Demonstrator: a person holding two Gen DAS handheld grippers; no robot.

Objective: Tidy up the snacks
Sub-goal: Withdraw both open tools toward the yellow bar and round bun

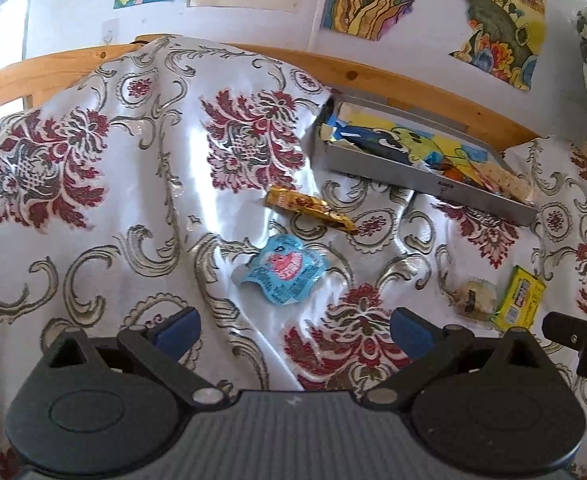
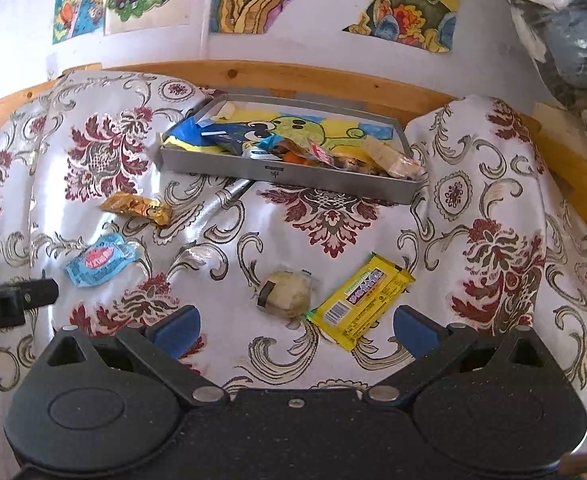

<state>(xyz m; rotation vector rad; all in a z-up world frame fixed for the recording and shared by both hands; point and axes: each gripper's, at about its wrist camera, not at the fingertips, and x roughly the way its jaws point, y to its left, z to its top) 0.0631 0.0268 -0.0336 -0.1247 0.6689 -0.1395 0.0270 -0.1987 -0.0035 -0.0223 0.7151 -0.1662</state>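
Observation:
A grey metal tray (image 2: 333, 184) (image 1: 377, 172) with several snacks in it lies at the back of the patterned cloth. Loose on the cloth are a gold wrapper (image 1: 309, 208) (image 2: 137, 208), a light blue packet (image 1: 283, 274) (image 2: 101, 260), a pale round wrapped snack (image 2: 287, 294) (image 1: 475, 298) and a yellow bar (image 2: 361, 300) (image 1: 519, 298). My left gripper (image 1: 295, 330) is open, just short of the blue packet. My right gripper (image 2: 295, 330) is open, with the round snack and the yellow bar just ahead of its fingers.
A wooden rail (image 2: 293, 76) runs behind the tray, below a wall with coloured drawings. The cloth (image 1: 133, 200) rises in folds at left and right. The other gripper's black tip shows at the right edge of the left wrist view and at the left edge of the right wrist view.

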